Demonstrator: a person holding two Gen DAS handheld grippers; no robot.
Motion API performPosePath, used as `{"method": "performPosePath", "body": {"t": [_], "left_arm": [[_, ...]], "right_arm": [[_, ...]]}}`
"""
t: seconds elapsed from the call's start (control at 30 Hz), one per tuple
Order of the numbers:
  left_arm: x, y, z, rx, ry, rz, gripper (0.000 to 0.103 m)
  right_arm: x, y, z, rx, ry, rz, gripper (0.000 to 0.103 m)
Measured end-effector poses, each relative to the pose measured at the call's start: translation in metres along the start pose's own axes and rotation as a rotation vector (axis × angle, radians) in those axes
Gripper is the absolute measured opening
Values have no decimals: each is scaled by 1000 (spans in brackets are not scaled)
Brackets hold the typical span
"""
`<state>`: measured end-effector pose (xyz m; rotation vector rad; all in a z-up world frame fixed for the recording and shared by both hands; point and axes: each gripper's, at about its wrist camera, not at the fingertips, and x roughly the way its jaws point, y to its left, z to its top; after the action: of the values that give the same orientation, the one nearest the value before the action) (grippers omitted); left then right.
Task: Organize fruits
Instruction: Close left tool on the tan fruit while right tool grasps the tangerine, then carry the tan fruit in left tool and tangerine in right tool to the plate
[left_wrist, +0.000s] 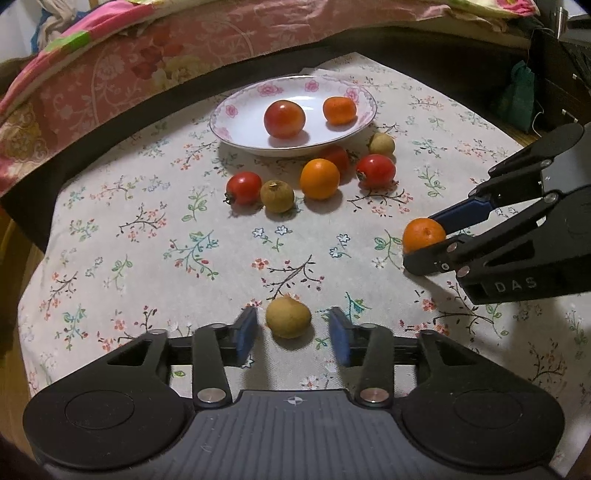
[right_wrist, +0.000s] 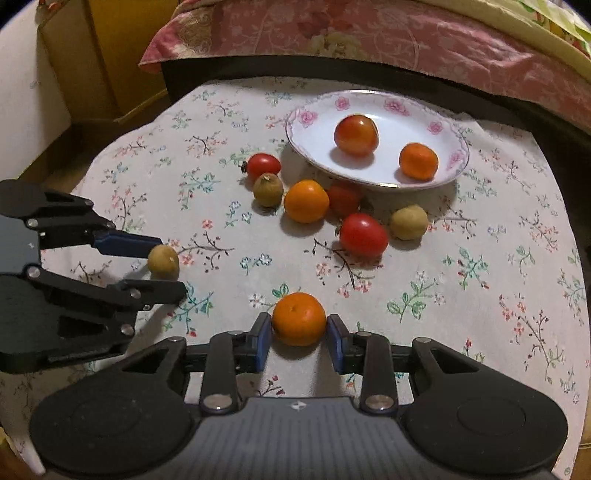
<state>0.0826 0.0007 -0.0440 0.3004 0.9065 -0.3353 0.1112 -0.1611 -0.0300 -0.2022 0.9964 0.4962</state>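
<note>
On the cloth-covered worktop (left_wrist: 147, 236), a tangerine (right_wrist: 299, 319) is pinched by the right hand-held gripper (right_wrist: 299, 338), while the left hand-held gripper (left_wrist: 293, 334) is spread around a longan (left_wrist: 288, 319) without contact. A pick-up step is judged in hand. Next, a lift and carry to the plate (right_wrist: 447, 110), well apart, is called for.

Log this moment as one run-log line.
left gripper: open around longan | right gripper: shut on orange | plate: two fruits

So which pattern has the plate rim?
Pink flowers on the white plate, clearest in the right wrist view.
</note>
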Motion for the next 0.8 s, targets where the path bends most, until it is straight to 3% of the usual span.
{"method": "performPosePath", "body": {"t": [0.27, 0.5, 0.6, 0.8], "left_arm": [[2, 0, 0, 4, 0, -2, 62], [3, 4, 2, -22, 19, -7, 37], [1, 5, 2, -28, 19, -11, 34], [-3, 9, 8, -53, 2, -9, 34]], "right_arm": [[1, -5, 2, 13, -4, -3, 42], [0, -8, 3, 38, -7, 8, 39], [0, -8, 4, 38, -10, 0, 32], [-4, -4, 7, 34, -27, 5, 31]]}}
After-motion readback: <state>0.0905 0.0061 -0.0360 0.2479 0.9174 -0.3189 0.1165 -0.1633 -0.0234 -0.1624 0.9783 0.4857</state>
